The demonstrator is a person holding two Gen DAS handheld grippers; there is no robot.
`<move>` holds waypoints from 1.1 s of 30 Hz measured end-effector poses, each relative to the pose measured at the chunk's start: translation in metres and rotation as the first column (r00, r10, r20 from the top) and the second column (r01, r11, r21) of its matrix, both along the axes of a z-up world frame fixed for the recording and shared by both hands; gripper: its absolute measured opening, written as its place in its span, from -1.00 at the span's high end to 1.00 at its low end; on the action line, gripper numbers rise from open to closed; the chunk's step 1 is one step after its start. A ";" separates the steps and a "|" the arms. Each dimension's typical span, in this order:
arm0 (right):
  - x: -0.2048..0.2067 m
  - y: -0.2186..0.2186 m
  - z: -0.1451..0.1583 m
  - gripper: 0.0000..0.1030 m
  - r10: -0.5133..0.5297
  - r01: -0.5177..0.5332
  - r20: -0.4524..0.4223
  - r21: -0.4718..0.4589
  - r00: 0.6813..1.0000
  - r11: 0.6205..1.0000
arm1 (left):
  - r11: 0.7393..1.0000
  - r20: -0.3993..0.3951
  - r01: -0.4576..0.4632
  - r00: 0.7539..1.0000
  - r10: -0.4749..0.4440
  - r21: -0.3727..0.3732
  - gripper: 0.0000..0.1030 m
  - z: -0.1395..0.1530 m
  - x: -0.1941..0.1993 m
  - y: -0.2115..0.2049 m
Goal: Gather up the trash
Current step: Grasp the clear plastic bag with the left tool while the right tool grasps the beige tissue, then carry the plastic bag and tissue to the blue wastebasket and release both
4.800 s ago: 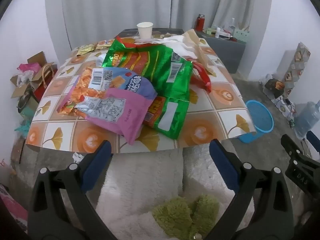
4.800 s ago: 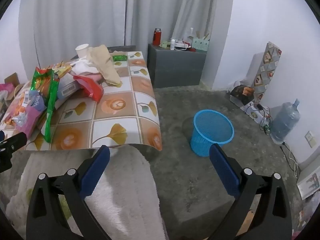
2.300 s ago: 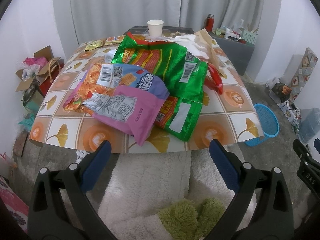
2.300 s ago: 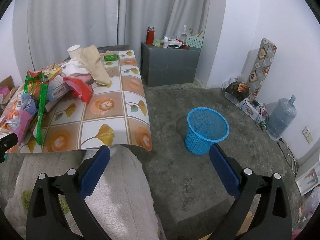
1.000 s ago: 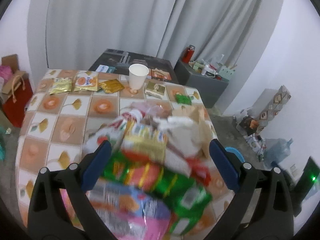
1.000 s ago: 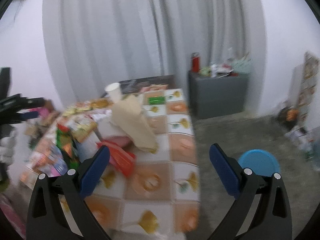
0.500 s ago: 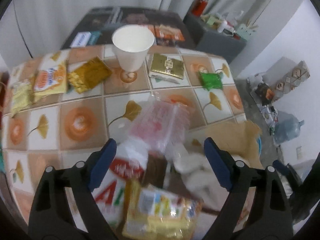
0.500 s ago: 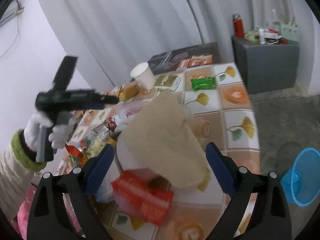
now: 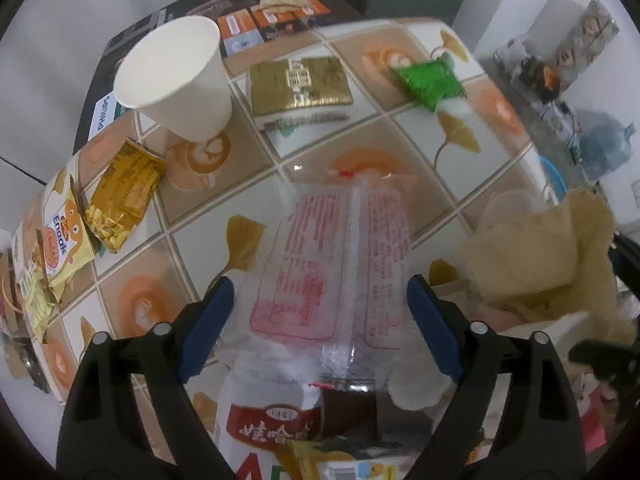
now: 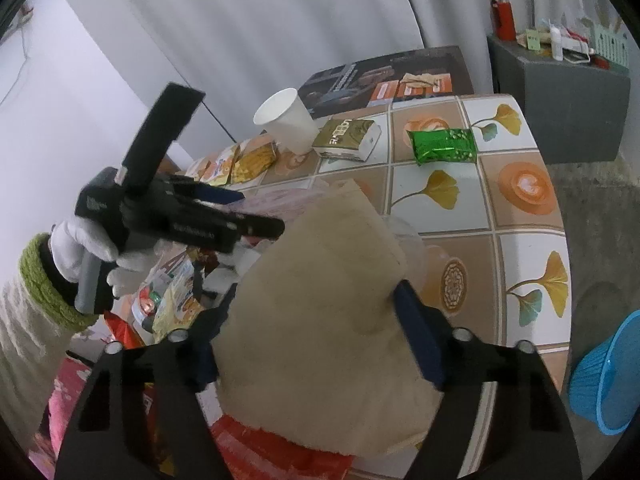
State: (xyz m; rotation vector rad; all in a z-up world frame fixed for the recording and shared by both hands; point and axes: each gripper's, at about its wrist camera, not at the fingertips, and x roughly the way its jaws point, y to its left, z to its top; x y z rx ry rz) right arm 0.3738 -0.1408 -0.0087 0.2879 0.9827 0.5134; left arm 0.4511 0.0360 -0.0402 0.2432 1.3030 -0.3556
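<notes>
Blue bin: right view only

clear red-printed wrapper, crumpled tan paper

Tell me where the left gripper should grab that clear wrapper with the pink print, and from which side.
Come from above. The clear wrapper lies flat on the pile, lengthwise between the left gripper fingers, whose jaws have just been closing but don't yet press it. Pinch across its long edges near the raised centre seam, where the loose film can likely bunch up; the flat edges offer little to catch.
</notes>
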 end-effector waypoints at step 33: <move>0.005 -0.042 0.052 0.86 -0.056 0.042 0.050 0.241 0.997 0.970 | 0.989 0.207 -0.094 0.971 0.116 -0.115 -0.14 0.067 -0.016 0.025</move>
